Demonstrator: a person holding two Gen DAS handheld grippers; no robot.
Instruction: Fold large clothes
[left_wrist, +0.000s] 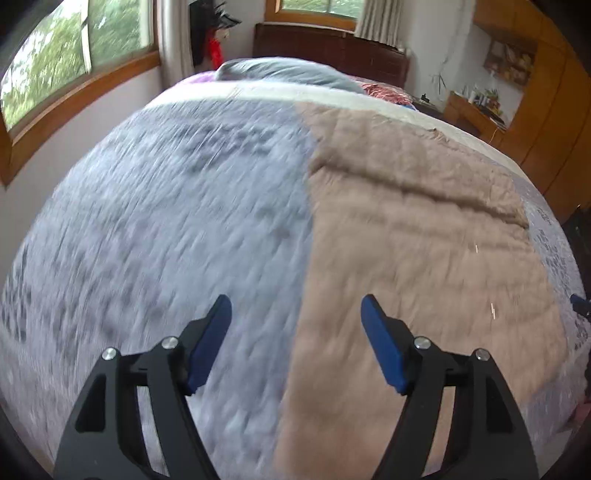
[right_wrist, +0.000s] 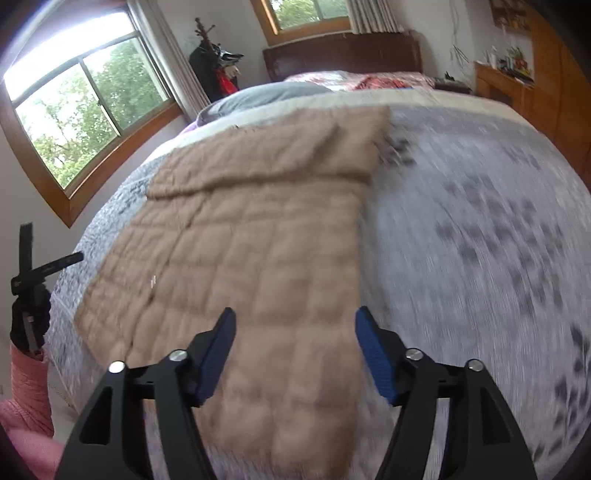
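Hand-held gripper (right_wrist: 295, 354) agape, over tan garment (right_wrist: 236, 258)

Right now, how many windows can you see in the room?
2. One large window is on the wall left of the bed; a smaller window sits above the headboard. Others may be out of view.

left hand-held gripper (left_wrist: 296, 314) agape, right hand-held gripper (right_wrist: 295, 325) agape
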